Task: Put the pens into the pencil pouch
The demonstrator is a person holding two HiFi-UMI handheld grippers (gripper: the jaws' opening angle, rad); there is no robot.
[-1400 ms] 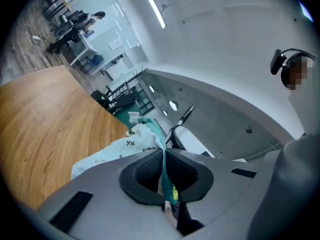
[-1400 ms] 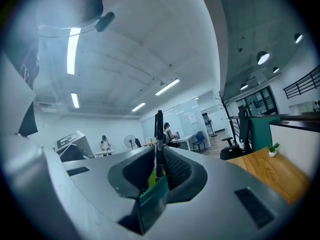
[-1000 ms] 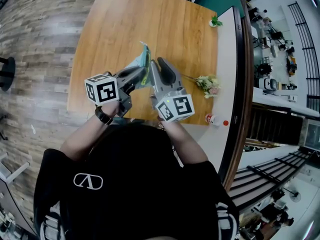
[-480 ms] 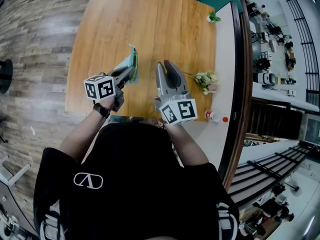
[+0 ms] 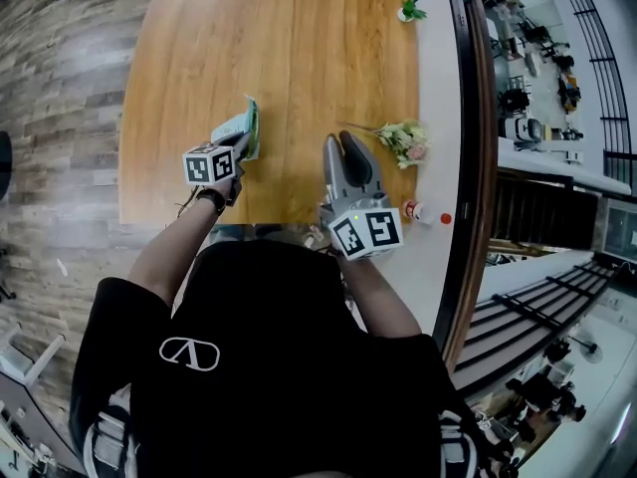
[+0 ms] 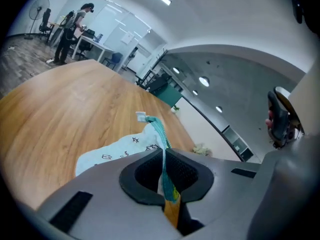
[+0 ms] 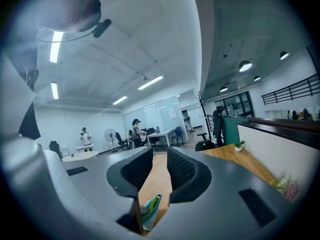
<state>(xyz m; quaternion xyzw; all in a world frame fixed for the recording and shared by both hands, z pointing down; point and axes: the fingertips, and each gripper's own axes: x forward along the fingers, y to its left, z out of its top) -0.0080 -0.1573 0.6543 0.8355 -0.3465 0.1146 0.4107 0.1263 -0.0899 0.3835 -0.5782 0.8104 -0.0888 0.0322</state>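
Observation:
The pencil pouch (image 5: 237, 127), pale blue with black prints and a teal zipper, rests on the wooden table (image 5: 299, 58) near its front left. My left gripper (image 5: 242, 145) is shut on the pouch's zipper edge. In the left gripper view the teal zipper (image 6: 161, 136) runs straight between the closed jaws and the pouch body (image 6: 112, 153) spreads out to the left. My right gripper (image 5: 347, 145) hovers to the right of the pouch, apart from it, with its jaws a narrow gap apart and nothing between them. In the right gripper view (image 7: 160, 171) the pouch (image 7: 148, 213) shows below, with something green-yellow, like a pen, inside.
A small bunch of flowers (image 5: 403, 139) lies on the table right of my right gripper. A little potted plant (image 5: 408, 11) stands at the far right corner. A small bottle with a red cap (image 5: 419, 210) sits on the white ledge. People and desks are far off in the room.
My left gripper has come down and to the left with the pouch, from raised up to the table. The right gripper has drawn away to the right; the two no longer meet at the pouch.

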